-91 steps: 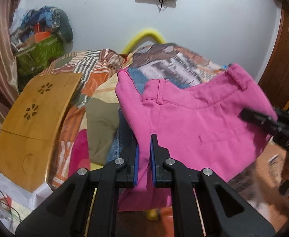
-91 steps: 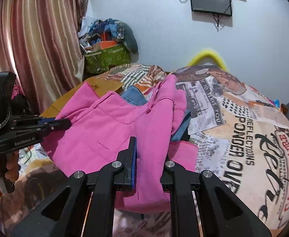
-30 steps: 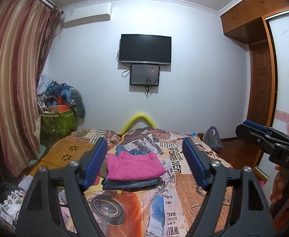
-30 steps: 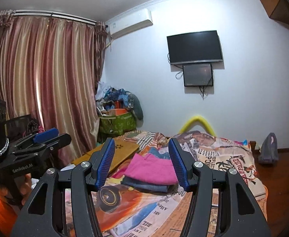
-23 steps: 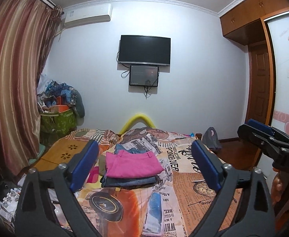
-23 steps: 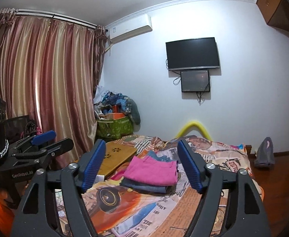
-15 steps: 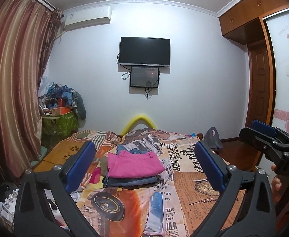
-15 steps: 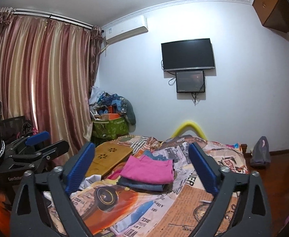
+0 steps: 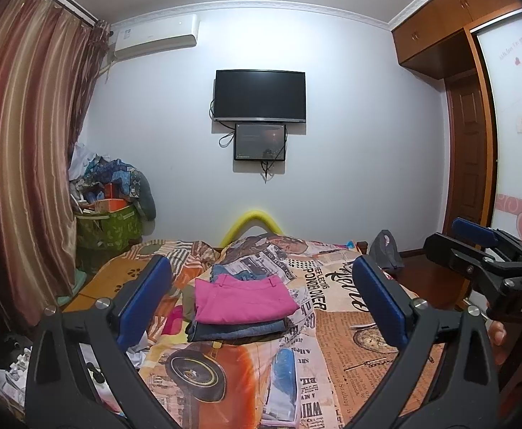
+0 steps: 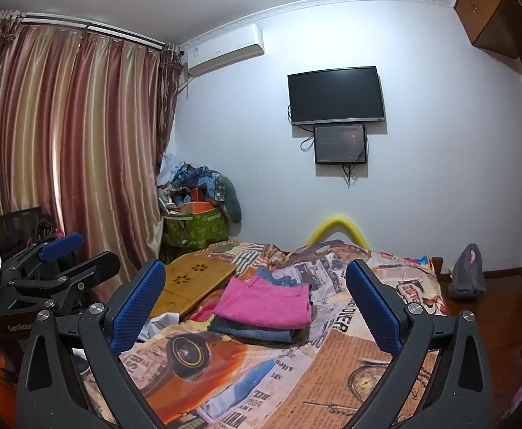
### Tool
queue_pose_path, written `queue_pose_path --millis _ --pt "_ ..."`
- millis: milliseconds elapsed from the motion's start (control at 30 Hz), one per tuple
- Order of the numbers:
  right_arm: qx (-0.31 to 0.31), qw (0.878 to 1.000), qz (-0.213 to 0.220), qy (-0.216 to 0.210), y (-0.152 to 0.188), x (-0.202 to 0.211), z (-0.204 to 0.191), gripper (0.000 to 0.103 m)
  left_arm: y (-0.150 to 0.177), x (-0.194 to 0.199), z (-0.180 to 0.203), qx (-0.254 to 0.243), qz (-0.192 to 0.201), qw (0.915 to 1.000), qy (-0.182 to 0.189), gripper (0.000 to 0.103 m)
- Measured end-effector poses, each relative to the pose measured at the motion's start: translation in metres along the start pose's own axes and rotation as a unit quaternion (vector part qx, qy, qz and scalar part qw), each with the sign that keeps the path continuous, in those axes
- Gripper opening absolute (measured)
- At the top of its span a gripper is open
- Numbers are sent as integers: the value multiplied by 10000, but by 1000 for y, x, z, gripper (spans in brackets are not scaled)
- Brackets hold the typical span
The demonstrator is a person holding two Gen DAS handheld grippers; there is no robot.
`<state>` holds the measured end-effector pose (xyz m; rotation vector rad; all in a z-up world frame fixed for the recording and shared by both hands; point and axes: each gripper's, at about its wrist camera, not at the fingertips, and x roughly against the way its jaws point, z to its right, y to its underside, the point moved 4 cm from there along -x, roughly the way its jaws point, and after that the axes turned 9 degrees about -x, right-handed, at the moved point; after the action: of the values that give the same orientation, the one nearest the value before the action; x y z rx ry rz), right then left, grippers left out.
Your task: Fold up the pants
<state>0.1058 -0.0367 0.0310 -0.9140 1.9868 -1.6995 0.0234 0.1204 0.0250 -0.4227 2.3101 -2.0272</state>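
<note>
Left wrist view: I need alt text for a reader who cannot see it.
Folded pink pants lie on top of a small stack of folded denim on a bed with a newspaper-print cover. The left hand-held gripper frames them from a distance, wide open and empty. The right hand-held gripper is open at the right edge; a wall-mounted TV hangs behind.

Both wrist cameras look from the bed's foot (image 9: 332,375) toward the TV wall, well back; the right view sits further right, sharing the bed (image 10: 332,375).
</note>
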Motion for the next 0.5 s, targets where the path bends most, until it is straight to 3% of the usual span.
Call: queue_pose_path --millis 500 --pt "-3 9999 -33 124 0 3 1 102 4 -5 0 17 -54 9999 97 103"
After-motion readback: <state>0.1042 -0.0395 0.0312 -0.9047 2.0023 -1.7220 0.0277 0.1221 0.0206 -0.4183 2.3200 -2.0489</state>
